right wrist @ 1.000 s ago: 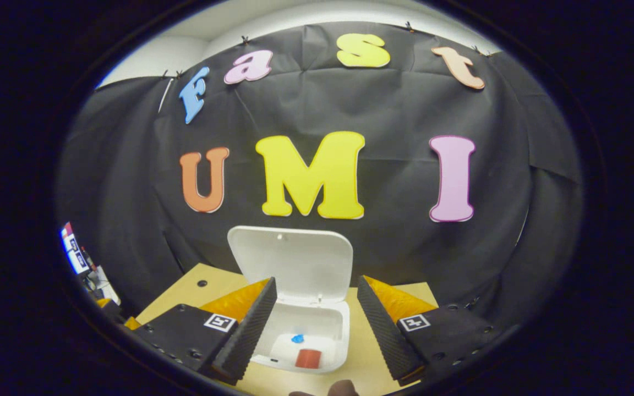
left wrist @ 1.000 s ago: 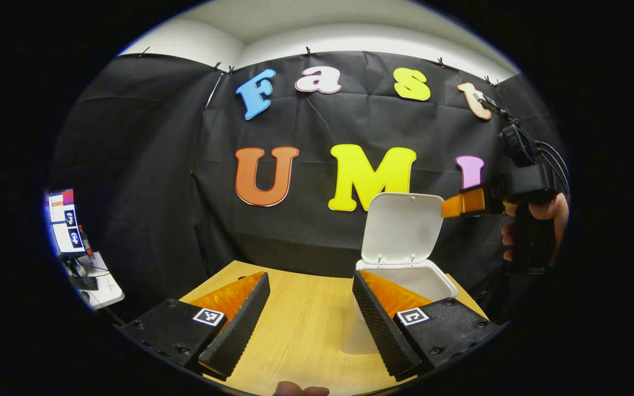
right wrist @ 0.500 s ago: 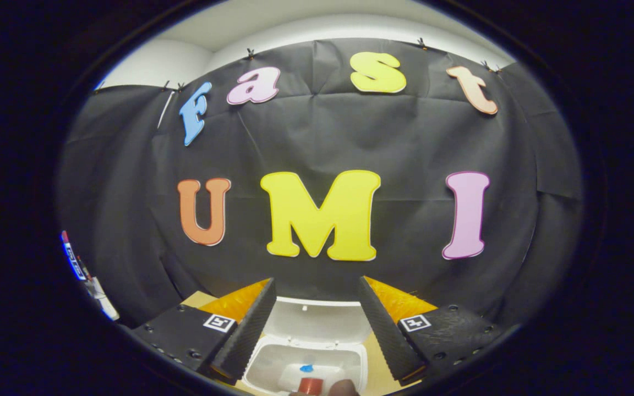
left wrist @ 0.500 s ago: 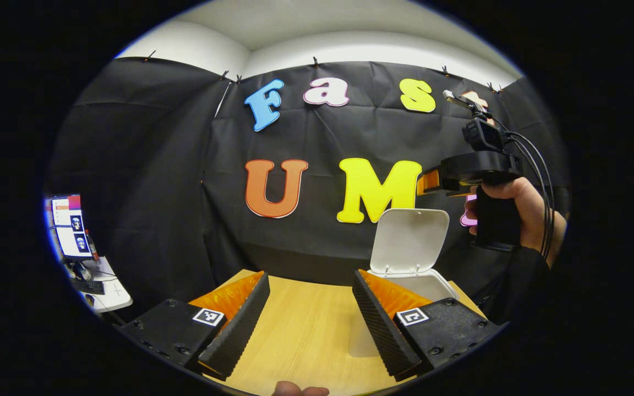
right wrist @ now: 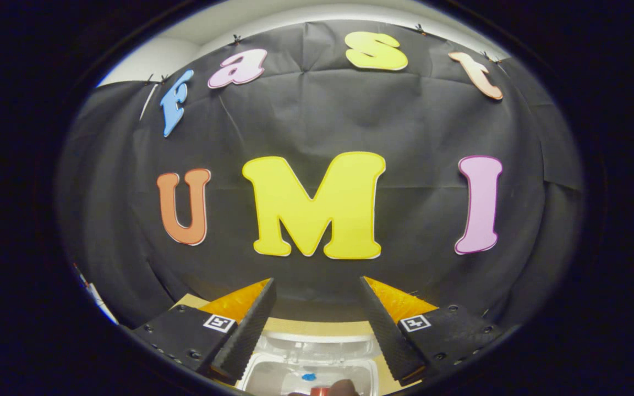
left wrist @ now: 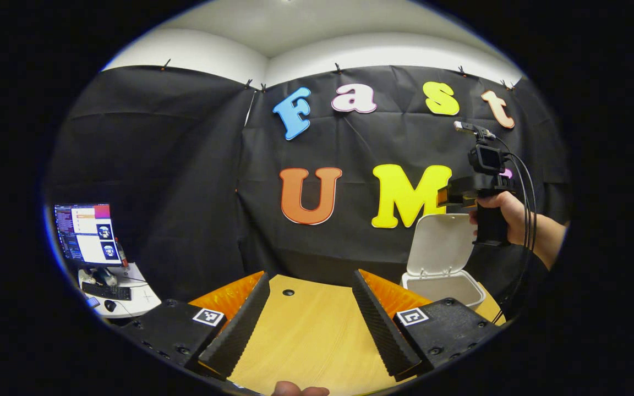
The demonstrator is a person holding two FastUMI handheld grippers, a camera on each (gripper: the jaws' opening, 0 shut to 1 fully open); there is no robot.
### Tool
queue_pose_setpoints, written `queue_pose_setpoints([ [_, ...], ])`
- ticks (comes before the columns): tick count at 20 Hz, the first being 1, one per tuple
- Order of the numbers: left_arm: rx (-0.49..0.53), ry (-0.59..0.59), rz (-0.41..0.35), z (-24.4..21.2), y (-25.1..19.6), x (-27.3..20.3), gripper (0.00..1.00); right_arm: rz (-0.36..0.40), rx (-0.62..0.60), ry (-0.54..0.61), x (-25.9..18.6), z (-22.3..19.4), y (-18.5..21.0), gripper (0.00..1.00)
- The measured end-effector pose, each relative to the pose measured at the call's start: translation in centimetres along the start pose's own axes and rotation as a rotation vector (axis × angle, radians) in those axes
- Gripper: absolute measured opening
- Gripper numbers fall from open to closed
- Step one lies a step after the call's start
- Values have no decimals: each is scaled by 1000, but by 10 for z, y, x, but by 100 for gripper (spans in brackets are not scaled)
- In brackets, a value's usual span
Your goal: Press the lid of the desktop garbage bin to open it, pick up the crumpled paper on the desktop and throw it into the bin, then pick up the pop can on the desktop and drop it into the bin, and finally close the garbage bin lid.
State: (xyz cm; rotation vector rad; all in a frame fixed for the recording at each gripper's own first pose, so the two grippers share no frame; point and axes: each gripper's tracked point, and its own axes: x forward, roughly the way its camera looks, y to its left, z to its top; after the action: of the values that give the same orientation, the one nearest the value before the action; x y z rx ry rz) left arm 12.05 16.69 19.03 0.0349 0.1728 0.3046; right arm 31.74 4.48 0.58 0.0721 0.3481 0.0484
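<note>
With its fingers apart and empty, the right tool (right wrist: 312, 322) is hanging above the open bin (right wrist: 311, 374), probably readying to push its raised lid (left wrist: 441, 245) shut, while the left tool (left wrist: 310, 313), likewise apart, is waiting left of the bin over the bench (left wrist: 306, 335).

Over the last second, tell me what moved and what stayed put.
The right gripper, jaws open and empty, rose from beside the lid to above its top edge. The left gripper drew back from the bin. The lid stayed up; both jaws stayed open.
</note>
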Motion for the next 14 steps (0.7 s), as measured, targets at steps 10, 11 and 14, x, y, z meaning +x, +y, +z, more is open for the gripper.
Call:
queue_pose_setpoints([
  [10,1,3,-17,-3,1,0,98,-6,13,73,-11,-28,2,94],
  [11,4,3,-24,-3,0,0,98,-3,13,84,-18,-34,2,94],
  [14,-13,8,-67,-6,-8,0,97,-6,25,122,-33,-52,0,95],
])
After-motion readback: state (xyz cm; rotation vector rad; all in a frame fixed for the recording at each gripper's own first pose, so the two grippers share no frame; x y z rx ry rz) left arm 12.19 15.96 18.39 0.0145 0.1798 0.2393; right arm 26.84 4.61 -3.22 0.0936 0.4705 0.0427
